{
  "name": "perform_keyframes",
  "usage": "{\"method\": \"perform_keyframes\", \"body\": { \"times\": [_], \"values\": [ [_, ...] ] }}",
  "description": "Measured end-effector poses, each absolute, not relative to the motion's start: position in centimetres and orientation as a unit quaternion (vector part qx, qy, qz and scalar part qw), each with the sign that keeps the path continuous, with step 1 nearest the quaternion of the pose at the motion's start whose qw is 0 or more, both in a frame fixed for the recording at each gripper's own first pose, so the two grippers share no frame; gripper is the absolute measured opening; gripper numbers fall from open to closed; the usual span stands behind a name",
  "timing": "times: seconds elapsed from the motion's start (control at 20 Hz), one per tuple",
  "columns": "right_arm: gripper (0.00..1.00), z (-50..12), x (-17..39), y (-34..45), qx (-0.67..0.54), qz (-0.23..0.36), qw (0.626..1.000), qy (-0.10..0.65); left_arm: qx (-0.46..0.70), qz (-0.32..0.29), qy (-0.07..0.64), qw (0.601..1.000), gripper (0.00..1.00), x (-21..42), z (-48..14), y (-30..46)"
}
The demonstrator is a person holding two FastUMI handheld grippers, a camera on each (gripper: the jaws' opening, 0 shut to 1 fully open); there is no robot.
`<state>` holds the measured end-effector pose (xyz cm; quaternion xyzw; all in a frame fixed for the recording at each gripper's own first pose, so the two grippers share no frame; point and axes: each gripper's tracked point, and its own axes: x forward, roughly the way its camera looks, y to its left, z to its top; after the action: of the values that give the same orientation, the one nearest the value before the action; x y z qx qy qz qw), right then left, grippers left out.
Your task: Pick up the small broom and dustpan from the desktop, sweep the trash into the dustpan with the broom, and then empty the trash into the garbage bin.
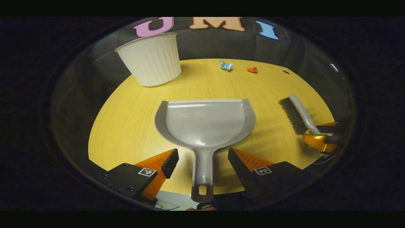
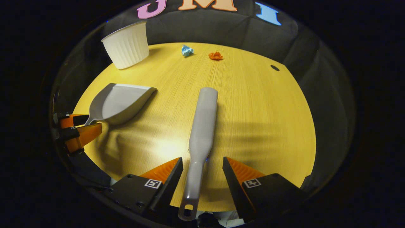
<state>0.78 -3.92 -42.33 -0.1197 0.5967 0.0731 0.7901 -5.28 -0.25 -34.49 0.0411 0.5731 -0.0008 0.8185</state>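
Observation:
A grey dustpan (image 1: 205, 123) lies flat on the yellow wooden table (image 1: 126, 126). Its handle runs back between the fingers of my left gripper (image 1: 202, 158), which is open and touches neither side. The grey broom (image 2: 202, 126) lies bristles down, its handle between the fingers of my open right gripper (image 2: 202, 164). A blue scrap (image 1: 226, 65) and an orange scrap (image 1: 252, 69) of crumpled paper sit near the far edge. The white ribbed bin (image 1: 152, 60) stands at the far left. The right gripper view also shows the dustpan (image 2: 121, 103) with the left gripper (image 2: 76, 129) at its handle.
A small dark hole (image 2: 274, 67) marks the table top at the far right. The broom (image 1: 297, 114) lies right of the dustpan, with bare wood between them. The blue scrap (image 2: 187, 50) and orange scrap (image 2: 215, 56) lie right of the bin (image 2: 126, 44).

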Motion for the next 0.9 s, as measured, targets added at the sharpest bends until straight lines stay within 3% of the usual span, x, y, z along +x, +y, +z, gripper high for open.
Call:
{"method": "perform_keyframes", "body": {
  "times": [0.1,0.15,0.25,0.3,0.35,0.4,0.45,0.5,0.75,0.9],
  "values": [
    [0.67,-43.0,0.4,-4.0,-0.124,0.072,0.778,0.611,0.040,-0.004,0.591,0.805,0.96,-6.0,-35.1,-0.4],
    [0.55,-43.1,0.3,-3.9,-0.125,0.073,0.773,0.618,0.038,-0.008,0.600,0.799,0.95,-6.4,-35.3,-0.4],
    [0.52,-43.5,0.0,-3.7,-0.119,0.081,0.761,0.633,0.035,-0.010,0.607,0.794,0.87,-6.4,-35.7,-0.4],
    [0.48,-43.6,-0.2,-3.6,-0.113,0.078,0.755,0.641,0.035,-0.006,0.607,0.794,0.75,-6.2,-35.8,-0.2],
    [0.30,-43.7,-0.2,-3.7,-0.113,0.083,0.750,0.646,0.031,-0.006,0.606,0.795,0.66,-6.1,-36.1,-0.2],
    [0.29,-43.7,-0.3,-3.5,-0.113,0.092,0.746,0.650,0.023,-0.008,0.613,0.790,0.45,-6.4,-36.0,-0.5],
    [0.24,-43.8,-0.4,-3.5,-0.116,0.095,0.744,0.651,0.021,-0.012,0.621,0.784,0.34,-6.7,-36.0,-0.6],
    [0.23,-43.8,-0.4,-3.6,-0.116,0.099,0.746,0.648,0.026,-0.016,0.635,0.772,0.32,-7.2,-35.9,-0.6],
    [0.17,-41.3,2.1,-2.9,-0.085,0.103,0.774,0.619,0.036,-0.057,0.601,0.797,0.24,-5.4,-34.6,-0.5],
    [0.17,-38.3,7.5,-3.8,-0.097,0.095,0.804,0.579,0.039,-0.075,0.576,0.813,0.23,-3.0,-34.0,-0.8]
  ]
}}
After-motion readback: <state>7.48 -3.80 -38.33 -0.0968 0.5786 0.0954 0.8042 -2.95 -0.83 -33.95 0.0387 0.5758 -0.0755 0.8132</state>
